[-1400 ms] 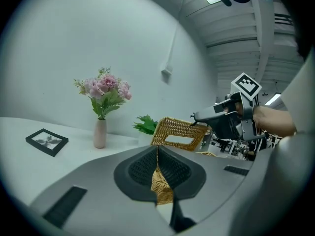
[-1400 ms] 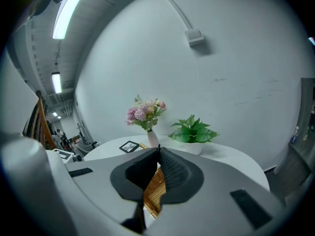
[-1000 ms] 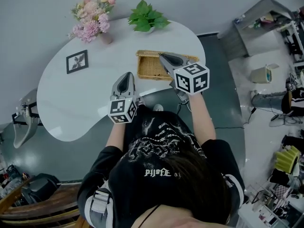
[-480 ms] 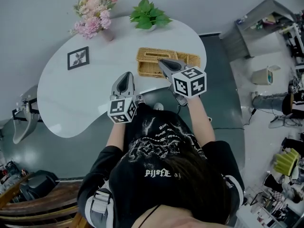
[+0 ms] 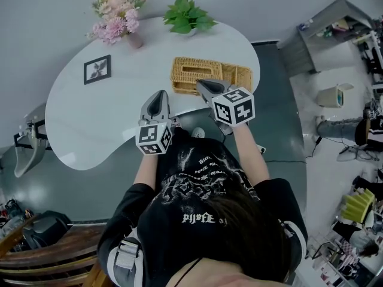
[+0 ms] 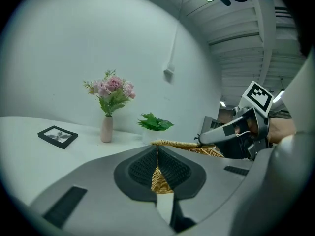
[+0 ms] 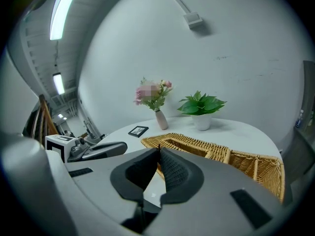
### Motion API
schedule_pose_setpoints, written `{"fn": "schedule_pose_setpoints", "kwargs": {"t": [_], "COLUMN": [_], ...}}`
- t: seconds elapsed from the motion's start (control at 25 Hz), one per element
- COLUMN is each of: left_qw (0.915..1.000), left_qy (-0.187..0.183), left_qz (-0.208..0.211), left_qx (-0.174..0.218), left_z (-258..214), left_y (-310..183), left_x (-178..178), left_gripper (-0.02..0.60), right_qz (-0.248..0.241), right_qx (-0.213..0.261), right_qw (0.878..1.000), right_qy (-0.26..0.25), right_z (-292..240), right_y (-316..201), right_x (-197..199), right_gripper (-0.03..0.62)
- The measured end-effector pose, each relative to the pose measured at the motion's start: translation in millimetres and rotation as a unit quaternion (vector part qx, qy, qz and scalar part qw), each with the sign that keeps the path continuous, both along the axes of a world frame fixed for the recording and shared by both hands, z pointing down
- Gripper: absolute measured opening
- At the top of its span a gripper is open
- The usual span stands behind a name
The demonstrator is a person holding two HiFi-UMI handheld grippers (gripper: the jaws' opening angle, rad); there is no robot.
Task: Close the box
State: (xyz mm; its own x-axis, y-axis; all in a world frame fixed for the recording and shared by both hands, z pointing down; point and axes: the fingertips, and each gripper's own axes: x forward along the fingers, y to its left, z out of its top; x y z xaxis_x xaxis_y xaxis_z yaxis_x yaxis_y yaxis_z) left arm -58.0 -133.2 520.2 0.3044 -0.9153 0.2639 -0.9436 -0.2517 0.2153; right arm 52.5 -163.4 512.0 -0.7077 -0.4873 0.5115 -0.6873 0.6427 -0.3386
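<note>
A wicker box lies on the white table, its slotted lid lying flat on top. My right gripper is shut with nothing between its pads, its tips at the box's near edge. In the right gripper view the box stretches just beyond the shut right gripper. My left gripper is shut and empty, a little left of the box. In the left gripper view the box shows edge-on behind the left gripper, with the right gripper at its right end.
A vase of pink flowers, a green potted plant and a black picture frame stand on the far part of the table. An open wicker section adjoins the box on its right. The table's edge runs near the person's body.
The tilted wicker lid has come down flat onto the box. My right gripper has sunk and drawn back toward the box's near edge. The left gripper has hardly moved.
</note>
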Motion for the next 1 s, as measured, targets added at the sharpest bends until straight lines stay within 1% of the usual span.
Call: {"fn": "schedule_pose_setpoints", "kwargs": {"t": [0.56, 1.0], "left_qw": [1.0000, 0.9998], "left_qy": [-0.001, -0.011], "left_qz": [-0.004, -0.009], "left_qx": [-0.004, -0.011], "left_z": [6.1, 11.4], "left_y": [5.3, 17.5], "left_x": [8.5, 12.8], "left_gripper": [0.025, 0.025], "right_qz": [-0.002, 0.014], "right_qx": [-0.027, -0.035], "right_qw": [1.000, 0.999], "right_qy": [0.005, -0.001], "right_z": [31.8, 53.4], "right_y": [13.8, 22.1], "right_x": [0.5, 4.8], "right_gripper": [0.043, 0.043]}}
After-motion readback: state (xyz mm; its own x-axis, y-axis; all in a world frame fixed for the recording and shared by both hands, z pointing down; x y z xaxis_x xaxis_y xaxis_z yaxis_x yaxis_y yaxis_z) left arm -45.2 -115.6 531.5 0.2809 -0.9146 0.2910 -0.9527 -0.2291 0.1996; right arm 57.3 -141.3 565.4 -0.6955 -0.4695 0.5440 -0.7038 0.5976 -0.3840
